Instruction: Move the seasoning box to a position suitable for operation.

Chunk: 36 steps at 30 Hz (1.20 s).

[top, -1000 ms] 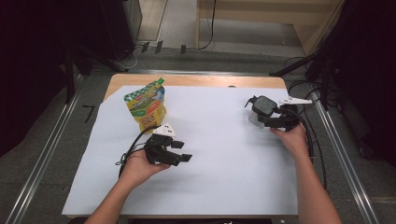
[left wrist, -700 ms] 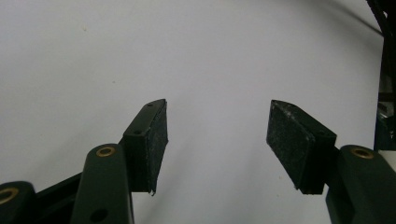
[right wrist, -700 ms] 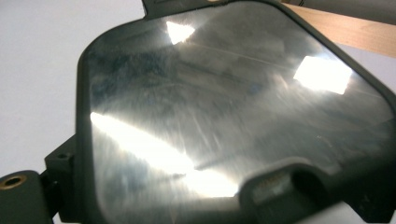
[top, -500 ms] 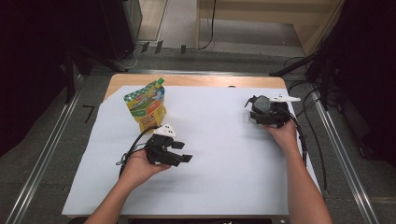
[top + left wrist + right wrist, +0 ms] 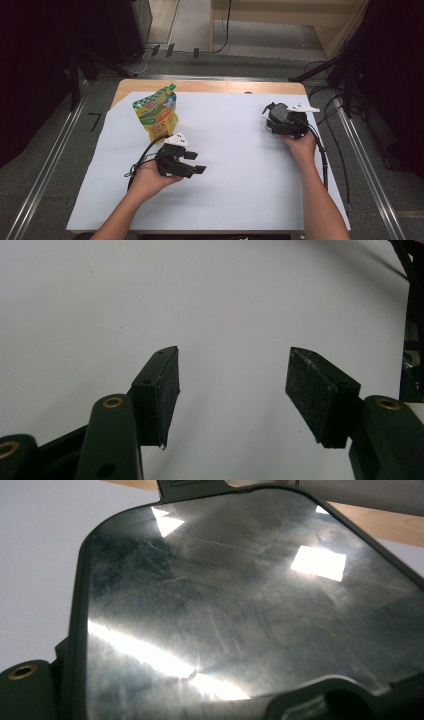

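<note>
While both grippers are rested on the white sheet (image 5: 235, 150), a glossy black flat object (image 5: 240, 610) is seen close before the right gripper (image 5: 280, 121).
The left gripper (image 5: 232, 377) is held spread and empty beside the colourful stand-up pouch (image 5: 156, 112); the right gripper's jaw state cannot be told.

Two grippers and a pouch on a sheet-covered table

A sheet (image 5: 235, 165) lies over the table (image 5: 210, 86), whose bare far edge shows behind it. A pouch (image 5: 156, 112) stands upright at the far left of the sheet. The left gripper (image 5: 192, 169) sits just in front of the pouch, nearer the person, pointing toward the middle. The right gripper (image 5: 272, 120) lies at the far right, well apart from both, with a flat glossy object (image 5: 240, 610) close before its camera.
</note>
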{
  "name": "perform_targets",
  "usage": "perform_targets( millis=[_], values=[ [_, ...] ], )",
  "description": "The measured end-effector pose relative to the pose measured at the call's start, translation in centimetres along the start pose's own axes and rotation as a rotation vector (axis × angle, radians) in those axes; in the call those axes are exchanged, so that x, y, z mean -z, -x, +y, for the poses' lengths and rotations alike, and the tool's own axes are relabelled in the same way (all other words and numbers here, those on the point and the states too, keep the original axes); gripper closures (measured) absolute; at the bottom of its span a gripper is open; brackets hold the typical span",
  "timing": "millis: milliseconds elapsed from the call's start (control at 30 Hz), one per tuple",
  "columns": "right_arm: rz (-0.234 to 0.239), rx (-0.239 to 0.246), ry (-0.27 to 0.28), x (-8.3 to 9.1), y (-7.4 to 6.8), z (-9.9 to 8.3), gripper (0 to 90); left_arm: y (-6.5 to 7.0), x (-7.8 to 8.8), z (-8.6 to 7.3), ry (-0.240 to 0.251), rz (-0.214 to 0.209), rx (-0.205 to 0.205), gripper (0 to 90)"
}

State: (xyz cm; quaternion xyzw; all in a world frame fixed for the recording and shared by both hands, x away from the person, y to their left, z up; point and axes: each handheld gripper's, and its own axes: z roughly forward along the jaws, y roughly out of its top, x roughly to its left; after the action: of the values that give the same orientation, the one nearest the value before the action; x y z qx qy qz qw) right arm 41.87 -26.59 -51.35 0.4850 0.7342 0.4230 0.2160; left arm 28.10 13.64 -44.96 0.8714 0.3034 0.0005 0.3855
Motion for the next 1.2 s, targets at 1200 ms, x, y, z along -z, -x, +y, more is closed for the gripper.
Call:
perform_targets(
  millis=[1200],
  values=[
    [0.060, 0.035, 0.018, 3.3, -3.6, -1.6, 16.5, -0.4, 0.1, 0.0, 0.003, 0.013, 0.014, 39.0]
  ],
)
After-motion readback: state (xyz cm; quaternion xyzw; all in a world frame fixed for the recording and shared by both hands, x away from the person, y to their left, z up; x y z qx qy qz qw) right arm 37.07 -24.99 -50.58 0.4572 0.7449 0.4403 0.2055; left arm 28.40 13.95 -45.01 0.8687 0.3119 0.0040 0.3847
